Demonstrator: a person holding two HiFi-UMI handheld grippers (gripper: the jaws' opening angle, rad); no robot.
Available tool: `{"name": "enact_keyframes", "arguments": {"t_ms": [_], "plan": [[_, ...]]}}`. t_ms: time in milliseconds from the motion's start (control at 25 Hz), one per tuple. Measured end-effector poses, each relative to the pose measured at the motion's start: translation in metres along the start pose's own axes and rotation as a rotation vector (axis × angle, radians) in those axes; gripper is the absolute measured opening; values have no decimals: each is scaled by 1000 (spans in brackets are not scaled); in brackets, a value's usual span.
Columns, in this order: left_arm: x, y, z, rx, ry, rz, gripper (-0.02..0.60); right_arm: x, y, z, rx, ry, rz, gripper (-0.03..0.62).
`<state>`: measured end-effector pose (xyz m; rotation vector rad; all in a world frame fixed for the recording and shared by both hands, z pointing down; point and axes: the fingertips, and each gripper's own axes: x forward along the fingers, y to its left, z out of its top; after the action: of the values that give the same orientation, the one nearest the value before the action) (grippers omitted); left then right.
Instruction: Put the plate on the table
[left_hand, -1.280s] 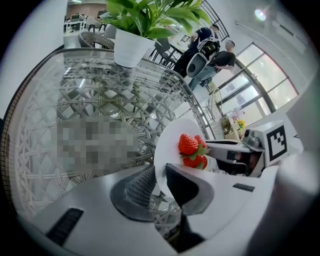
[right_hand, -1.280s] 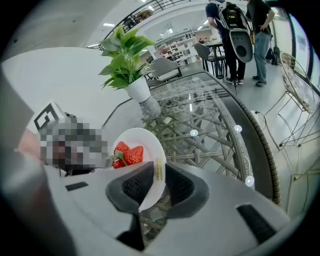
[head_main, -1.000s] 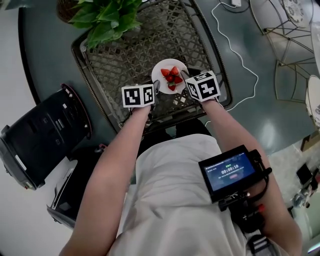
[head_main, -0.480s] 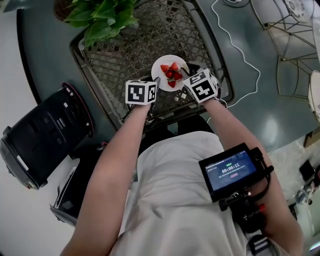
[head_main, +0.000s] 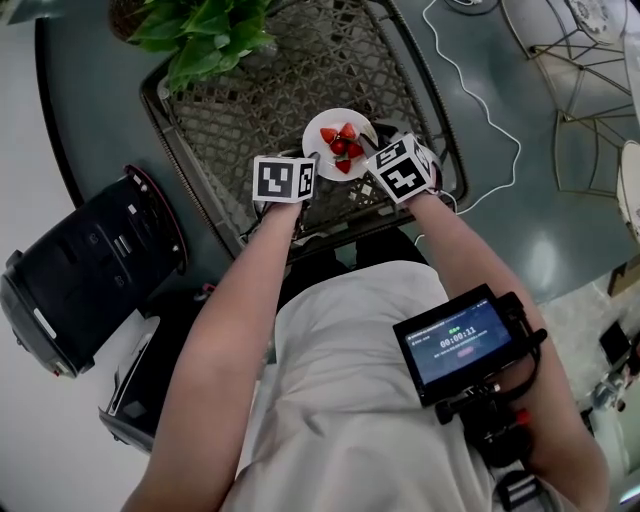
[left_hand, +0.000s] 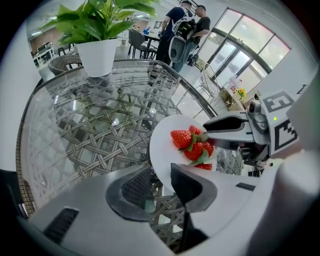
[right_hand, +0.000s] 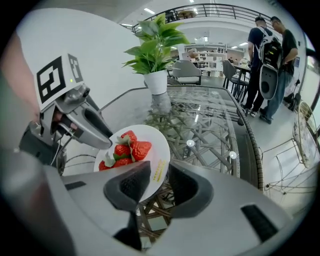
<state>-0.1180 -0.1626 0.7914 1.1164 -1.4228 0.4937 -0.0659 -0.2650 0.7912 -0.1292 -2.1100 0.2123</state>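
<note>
A white plate (head_main: 340, 131) with several strawberries (head_main: 340, 148) hangs just over the near part of a glass-topped wicker table (head_main: 300, 70). My left gripper (head_main: 312, 165) is shut on the plate's left rim and my right gripper (head_main: 375, 150) on its right rim. In the left gripper view the plate (left_hand: 165, 145) runs in between the jaws of the left gripper (left_hand: 160, 182), with the strawberries (left_hand: 192, 145) and the right gripper (left_hand: 235, 132) beyond. In the right gripper view the rim of the plate (right_hand: 157, 155) sits in the right gripper (right_hand: 156, 182), opposite the left gripper (right_hand: 85, 122).
A potted plant (head_main: 200, 40) stands at the table's far left corner. A white cable (head_main: 470, 100) trails over the floor to the right, near wire chairs (head_main: 580, 100). A black case (head_main: 80, 270) lies on the floor at the left. Two people (right_hand: 270, 65) stand far off.
Both grippers have carried the plate a little forward, further over the table. The plate stays gripped on both sides.
</note>
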Motion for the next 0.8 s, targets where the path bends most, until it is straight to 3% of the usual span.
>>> {"name": "enact_keyframes", "arguments": {"t_ms": [280,520,800], "plan": [[-25,11,-21,-17,-12,9,107,-1,-2,-1,36,-24,-3,98],[-35,19,-29,-71,-44,1,107,-7,-7,10,37,-124,-36,98],[-38,-10,-55,-13,-16,-47,107,-20,-14,3,166,-192,-62,97]]}}
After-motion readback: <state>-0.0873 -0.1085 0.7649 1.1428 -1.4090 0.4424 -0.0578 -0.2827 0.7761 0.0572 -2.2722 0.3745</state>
